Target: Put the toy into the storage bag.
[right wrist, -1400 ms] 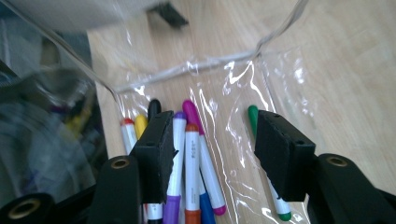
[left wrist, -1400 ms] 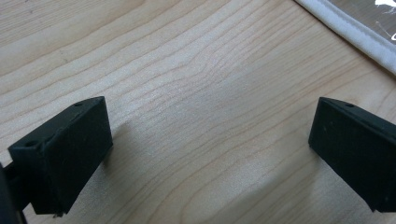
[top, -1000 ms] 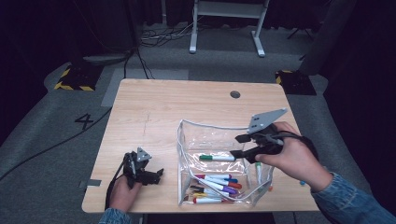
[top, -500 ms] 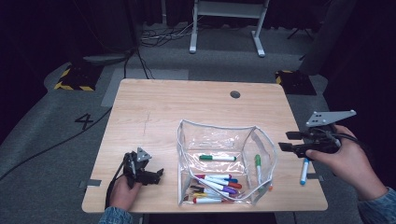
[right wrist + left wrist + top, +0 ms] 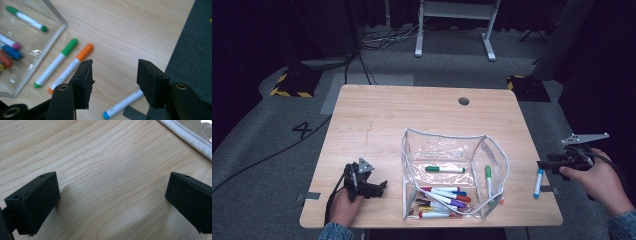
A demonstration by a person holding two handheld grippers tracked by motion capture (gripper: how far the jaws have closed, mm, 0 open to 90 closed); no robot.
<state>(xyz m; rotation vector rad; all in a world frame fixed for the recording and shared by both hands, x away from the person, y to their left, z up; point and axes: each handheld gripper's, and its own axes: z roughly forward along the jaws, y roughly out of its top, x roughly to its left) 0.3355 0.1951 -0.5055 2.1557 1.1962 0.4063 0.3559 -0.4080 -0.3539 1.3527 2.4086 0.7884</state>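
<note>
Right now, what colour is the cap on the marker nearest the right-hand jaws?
Blue: the marker has a blue cap on a white barrel, clearest in the right gripper view.

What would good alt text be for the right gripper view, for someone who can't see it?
The right gripper, fingers open and empty, hangs over a wooden table above a blue-capped marker. A green marker and an orange marker lie beside a clear pouch holding more markers.

A lab or studio: black curtains [image 5: 272, 30], hazard-taped floor plates [image 5: 292, 82], cables [image 5: 382, 40], grey carpet marked 4 [image 5: 304, 130].
</note>
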